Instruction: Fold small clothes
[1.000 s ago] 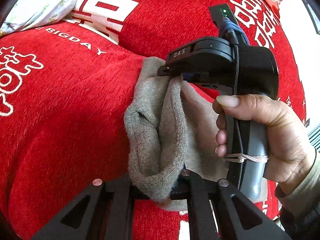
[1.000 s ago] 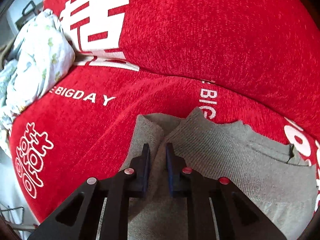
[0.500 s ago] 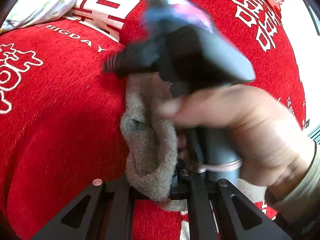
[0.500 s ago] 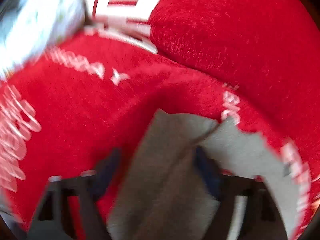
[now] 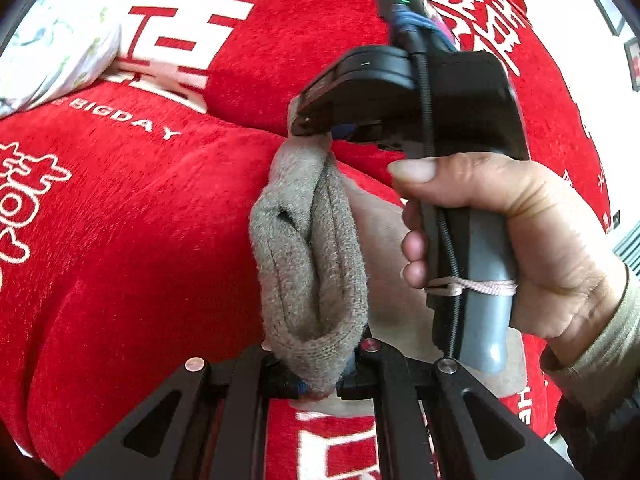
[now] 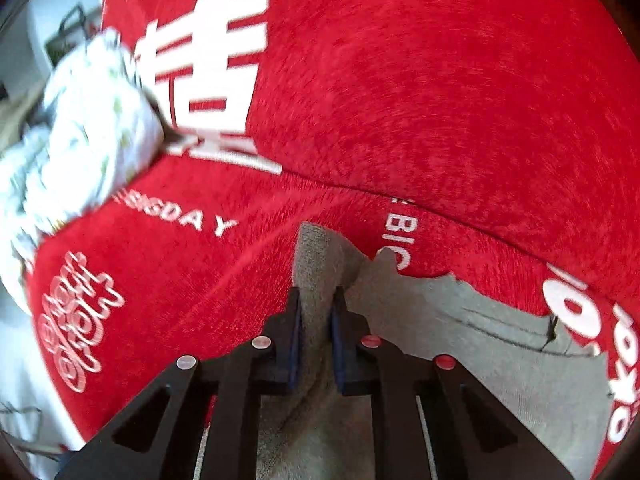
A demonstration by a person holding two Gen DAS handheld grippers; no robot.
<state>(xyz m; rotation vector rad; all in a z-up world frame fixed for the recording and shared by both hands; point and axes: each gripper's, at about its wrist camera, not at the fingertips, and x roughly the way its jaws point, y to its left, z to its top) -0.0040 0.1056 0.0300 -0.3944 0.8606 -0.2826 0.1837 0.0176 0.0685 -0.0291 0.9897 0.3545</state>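
While both jaws clench the grey garment (image 5: 312,264), only the left view shows a hand (image 5: 520,248).

the knit garment (image 5: 312,256) lies on the sofa cover (image 5: 132,240) near its front edge, before the back cushion (image 6: 420,92); the floral bundle (image 6: 84,140) sits at the cover's far left corner.

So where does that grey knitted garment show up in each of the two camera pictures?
Left wrist view: the grey knitted garment hangs bunched at lower centre, pinched at the bottom by the left gripper and at the top by the right gripper.
Right wrist view: it fills the lower centre and right, a fold rising between the jaws.
Shared landmark: the white BIGDAY lettering on the red cover.
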